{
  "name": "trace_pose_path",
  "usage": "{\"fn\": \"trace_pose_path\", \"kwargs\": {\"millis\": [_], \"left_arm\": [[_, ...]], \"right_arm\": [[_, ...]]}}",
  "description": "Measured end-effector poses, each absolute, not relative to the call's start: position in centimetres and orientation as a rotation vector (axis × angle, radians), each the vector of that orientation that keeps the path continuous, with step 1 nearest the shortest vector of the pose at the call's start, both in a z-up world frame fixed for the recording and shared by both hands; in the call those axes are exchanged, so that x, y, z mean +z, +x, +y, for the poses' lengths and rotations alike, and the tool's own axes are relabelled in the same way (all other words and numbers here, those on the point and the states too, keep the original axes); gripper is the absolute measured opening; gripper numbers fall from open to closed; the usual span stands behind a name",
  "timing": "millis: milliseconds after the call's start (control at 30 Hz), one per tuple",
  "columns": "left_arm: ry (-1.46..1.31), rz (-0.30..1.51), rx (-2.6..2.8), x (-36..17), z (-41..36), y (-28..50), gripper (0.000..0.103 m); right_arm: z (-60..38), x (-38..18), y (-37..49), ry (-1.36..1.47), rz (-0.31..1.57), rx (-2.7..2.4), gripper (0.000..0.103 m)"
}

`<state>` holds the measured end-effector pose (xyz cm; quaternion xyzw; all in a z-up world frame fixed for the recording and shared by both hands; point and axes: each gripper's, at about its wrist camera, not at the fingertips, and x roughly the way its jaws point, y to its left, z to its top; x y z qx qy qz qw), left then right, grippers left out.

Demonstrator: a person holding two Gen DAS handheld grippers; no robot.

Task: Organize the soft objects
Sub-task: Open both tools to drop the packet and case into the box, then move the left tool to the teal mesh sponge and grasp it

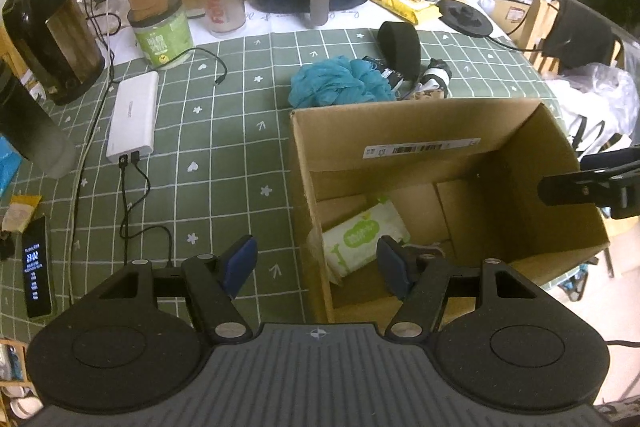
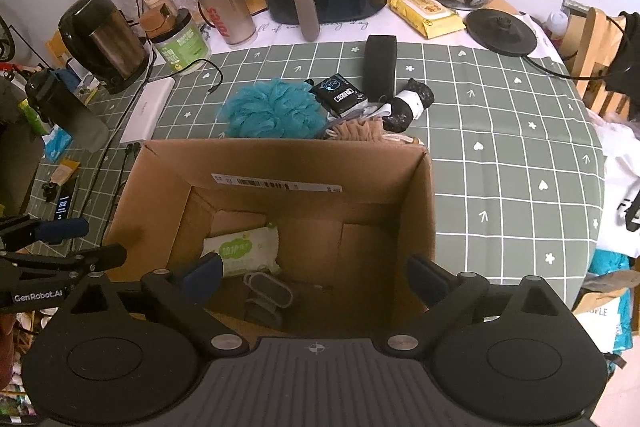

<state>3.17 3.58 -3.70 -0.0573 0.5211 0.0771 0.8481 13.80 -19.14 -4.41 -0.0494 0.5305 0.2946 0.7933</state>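
With a grey item, likely a pouch, dropped in the box (image 2: 424, 211), both my right gripper (image 2: 316, 277) and left gripper (image 1: 316, 263) hang open and empty, so next I reach for the blue loofah (image 2: 272, 109) at upper centre.

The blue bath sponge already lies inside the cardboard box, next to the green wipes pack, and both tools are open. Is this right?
Not quite. The blue bath sponge lies on the green tablecloth behind the cardboard box, outside it; the right wrist view shows this. Only the green wipes pack and a small grey item are in the box. The left tool and right tool are open.
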Motion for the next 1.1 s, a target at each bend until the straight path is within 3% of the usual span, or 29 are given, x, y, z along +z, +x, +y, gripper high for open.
{"fn": "trace_pose_path", "kwargs": {"millis": [1100], "left_arm": [[-0.091,1.112,0.144,-3.9,2.8,7.9,0.065]], "right_arm": [[-21.2,-4.5,18.3,-0.039,1.124,0.588,0.098]]}}
